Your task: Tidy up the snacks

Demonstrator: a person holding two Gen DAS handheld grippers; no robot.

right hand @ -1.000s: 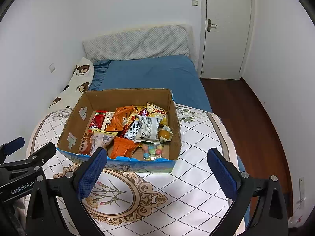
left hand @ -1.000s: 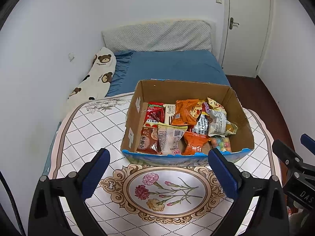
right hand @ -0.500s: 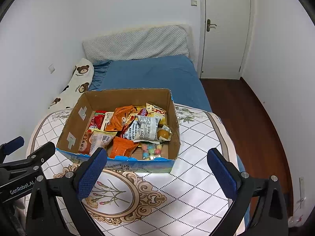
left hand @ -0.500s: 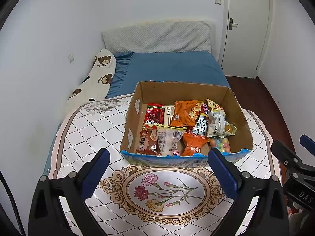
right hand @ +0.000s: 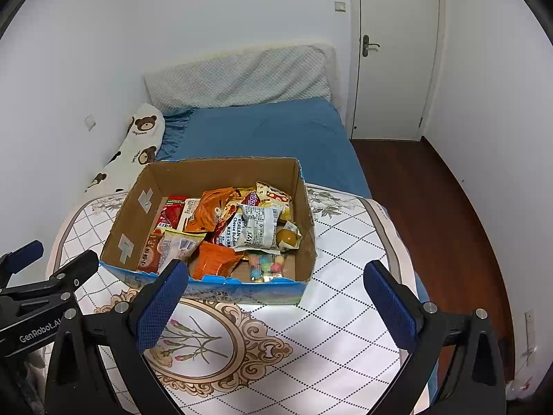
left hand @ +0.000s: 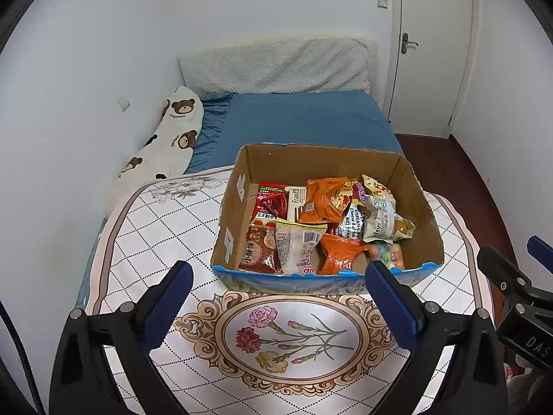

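Note:
A brown cardboard box (left hand: pixel 321 155) (right hand: pixel 221 169) with a blue printed front stands on the table, holding several snack packets. Among them are orange bags (left hand: pixel 326 199) (right hand: pixel 211 207), a red packet (left hand: pixel 271 202), a white Korean cheese packet (right hand: pixel 254 228) and a bag of coloured candies (left hand: pixel 385 254) (right hand: pixel 268 264). My left gripper (left hand: pixel 278 285) hangs open in front of the box's near wall, nothing between its blue pads. My right gripper (right hand: pixel 274 285) is also open, over the box's near right corner, and holds nothing.
The table wears a white quilted cloth (left hand: pixel 155 228) with a flower medallion (left hand: pixel 290 335). Behind it is a bed with a blue sheet (left hand: pixel 297 117), a bear-print pillow (left hand: pixel 166 138) and a white door (right hand: pixel 394 52). Dark wood floor (right hand: pixel 432 200) lies to the right.
Both views have shifted very slightly, the box sitting a touch lower in the left wrist view. Both grippers stay open and nothing in the box has moved.

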